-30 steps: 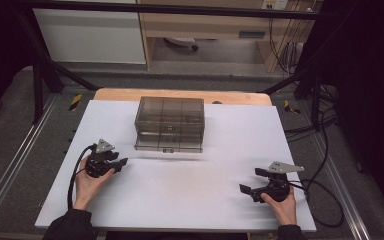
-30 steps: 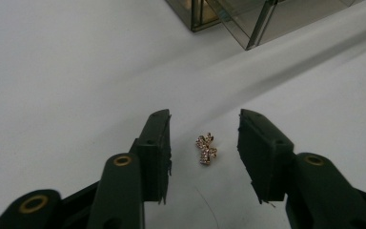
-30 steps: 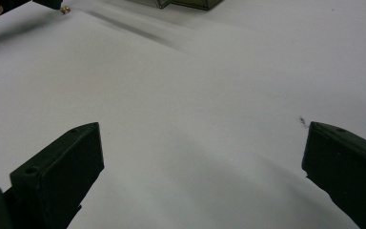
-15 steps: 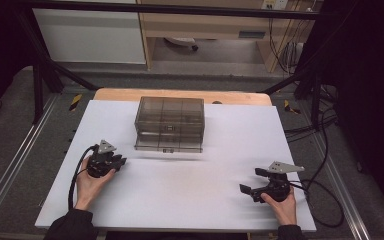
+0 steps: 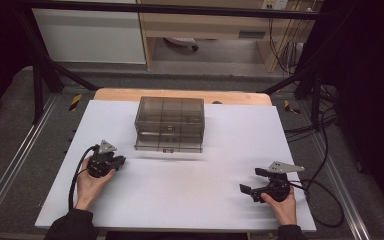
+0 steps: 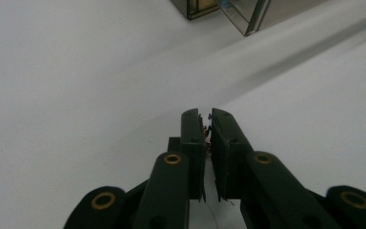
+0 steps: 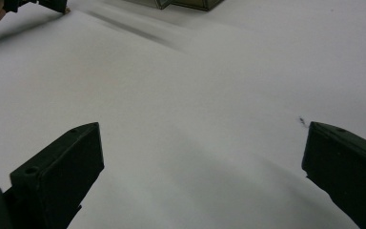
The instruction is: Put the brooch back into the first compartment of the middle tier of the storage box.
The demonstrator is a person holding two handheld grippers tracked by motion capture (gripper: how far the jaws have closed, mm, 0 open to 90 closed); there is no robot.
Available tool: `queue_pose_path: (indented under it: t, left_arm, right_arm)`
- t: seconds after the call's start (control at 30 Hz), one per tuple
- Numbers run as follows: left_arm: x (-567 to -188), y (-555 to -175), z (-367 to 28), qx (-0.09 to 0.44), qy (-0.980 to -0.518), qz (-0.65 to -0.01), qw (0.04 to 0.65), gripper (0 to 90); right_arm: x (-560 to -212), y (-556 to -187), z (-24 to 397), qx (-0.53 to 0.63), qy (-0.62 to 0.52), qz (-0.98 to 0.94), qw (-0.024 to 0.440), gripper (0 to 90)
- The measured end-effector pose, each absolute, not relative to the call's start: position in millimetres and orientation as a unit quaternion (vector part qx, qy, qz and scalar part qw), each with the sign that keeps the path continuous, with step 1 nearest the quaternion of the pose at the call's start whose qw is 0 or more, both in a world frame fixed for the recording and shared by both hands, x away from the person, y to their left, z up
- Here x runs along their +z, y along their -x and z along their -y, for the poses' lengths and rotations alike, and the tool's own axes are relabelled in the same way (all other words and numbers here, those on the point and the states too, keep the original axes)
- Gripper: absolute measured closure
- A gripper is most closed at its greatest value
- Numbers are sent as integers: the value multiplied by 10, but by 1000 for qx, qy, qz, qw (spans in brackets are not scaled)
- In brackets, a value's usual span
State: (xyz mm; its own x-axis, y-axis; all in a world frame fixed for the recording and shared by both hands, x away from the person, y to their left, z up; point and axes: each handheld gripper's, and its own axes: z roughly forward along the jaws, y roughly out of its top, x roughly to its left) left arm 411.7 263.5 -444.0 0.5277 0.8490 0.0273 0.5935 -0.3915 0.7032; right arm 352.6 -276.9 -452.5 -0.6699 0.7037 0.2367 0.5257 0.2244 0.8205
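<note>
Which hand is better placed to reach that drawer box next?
Left, probably. The left gripper sits nearer the box, though its jaws have just closed on nothing; the right gripper is open but farther.

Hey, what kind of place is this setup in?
Likely a lab or workshop bench: a white table inside a black metal frame, loose cables on the grey floor, and a smoky clear drawer box set out.

The box [image 6: 228,12] is running off the top edge of the left gripper view, leaving only its lower corners showing, and the right gripper view is cutting it off likewise. Its smoky walls are hiding whatever it holds. The right gripper [image 7: 202,148] is losing one jaw past the edge.
</note>
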Motion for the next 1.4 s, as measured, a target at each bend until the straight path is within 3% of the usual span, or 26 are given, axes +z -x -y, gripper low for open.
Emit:
queue_pose_path:
  t: [0.3, 1.4]
  left_arm:
    - [-4434, -4117, -2674, 194, -806, -451, 330, 886]
    - [-4360, -4076, -2750, 187, -800, -447, 354, 894]
  right_arm:
    - [-4526, -3526, 2767, 482, -396, -776, 93, 5]
    - [-4522, -3526, 2770, 481, -396, -777, 92, 6]
